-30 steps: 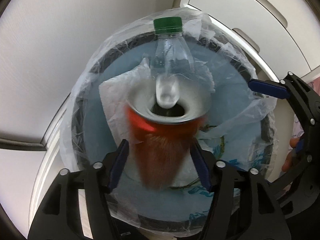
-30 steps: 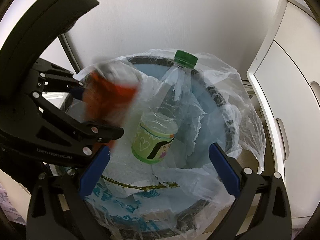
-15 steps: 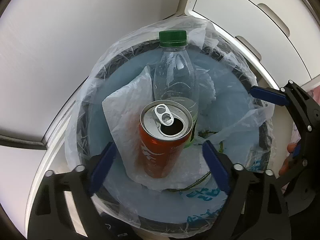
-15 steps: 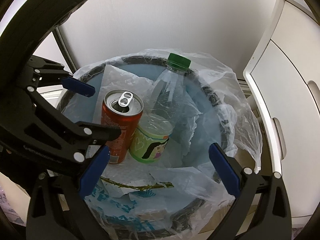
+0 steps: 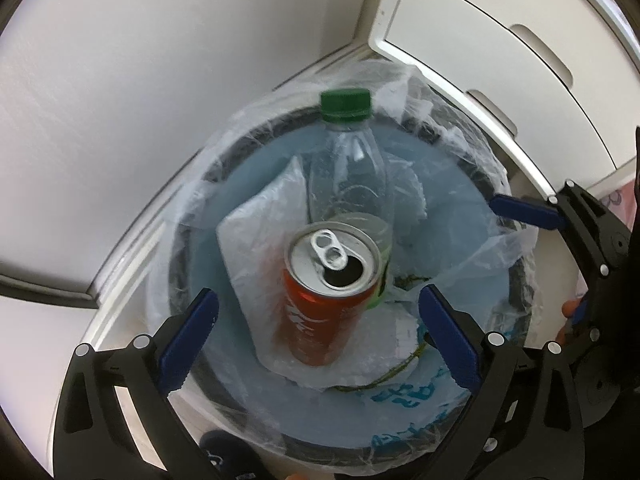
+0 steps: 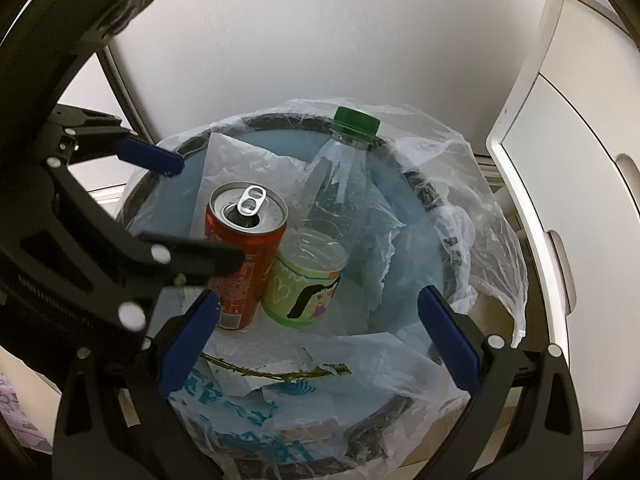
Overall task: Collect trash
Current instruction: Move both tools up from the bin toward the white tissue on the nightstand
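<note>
1. Your left gripper (image 5: 316, 326) hangs over the round dark-rimmed trash bin lined with a clear plastic bag (image 5: 456, 148), its blue-padded jaws spread wide with nothing between them.
2. Your right gripper (image 6: 320, 326) is also above the bin, jaws equally wide apart and holding nothing; in the left wrist view its blue-tipped finger (image 5: 524, 214) reaches over the bin's right rim.
3. You see the red aluminium drink can with an opened pull-tab (image 5: 324, 292) standing nearly upright inside the bin, free of both grippers and resting on crumpled white plastic wrap (image 5: 256, 240).
4. In the right wrist view, that can (image 6: 244, 252) is partly covered by the black frame of your left gripper, whose blue fingertip (image 6: 150, 156) sits at the bin's left rim.
5. Just beside the can, touching it, stands a clear plastic bottle with a green cap (image 6: 332, 200) and a green illustrated label (image 6: 304, 292); it leans so that its cap (image 5: 346, 105) rests at the far rim.
6. A thin green stem (image 6: 276, 372) lies across a white plastic bag with blue print (image 6: 240, 404) at the near side of the bin.
7. White cabinet doors with recessed handles (image 6: 592, 160) stand to the right of the bin, and a pale wall (image 6: 300, 32) is behind it.
</note>
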